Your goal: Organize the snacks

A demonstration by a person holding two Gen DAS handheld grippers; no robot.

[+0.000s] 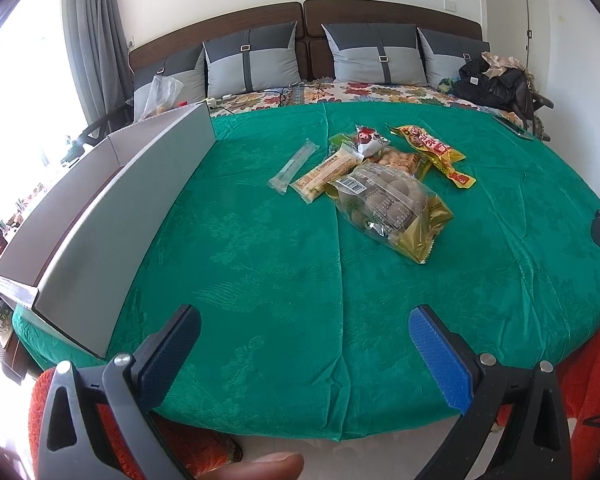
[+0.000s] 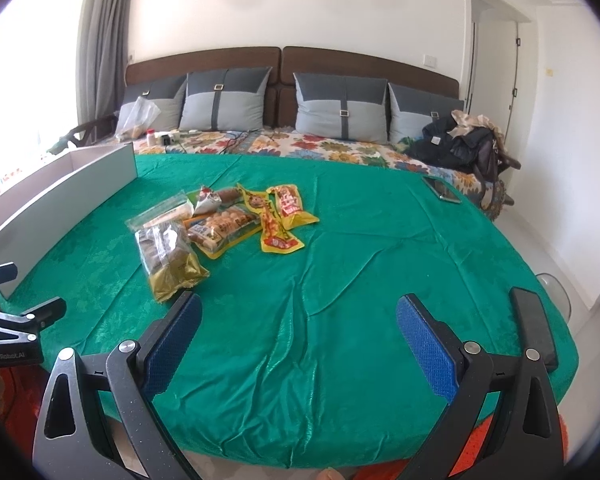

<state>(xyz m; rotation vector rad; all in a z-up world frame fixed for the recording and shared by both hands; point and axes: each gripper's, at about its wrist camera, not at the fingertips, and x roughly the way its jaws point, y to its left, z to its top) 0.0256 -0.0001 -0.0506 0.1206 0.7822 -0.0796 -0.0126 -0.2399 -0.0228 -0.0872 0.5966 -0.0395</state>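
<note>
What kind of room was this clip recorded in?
Most likely a home bedroom. A brown padded headboard runs along the wall with grey pillows propped against it, above a floral bedspread. The snacks lie on a green cloth spread in front.

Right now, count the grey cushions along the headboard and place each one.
4. Far-left cushion behind a clear plastic bag, centre-left cushion, centre-right cushion, far-right cushion beside the dark clothes pile. None appears hidden.

White-walled bedroom [image 2: 340,12], perhaps daylit.
</note>
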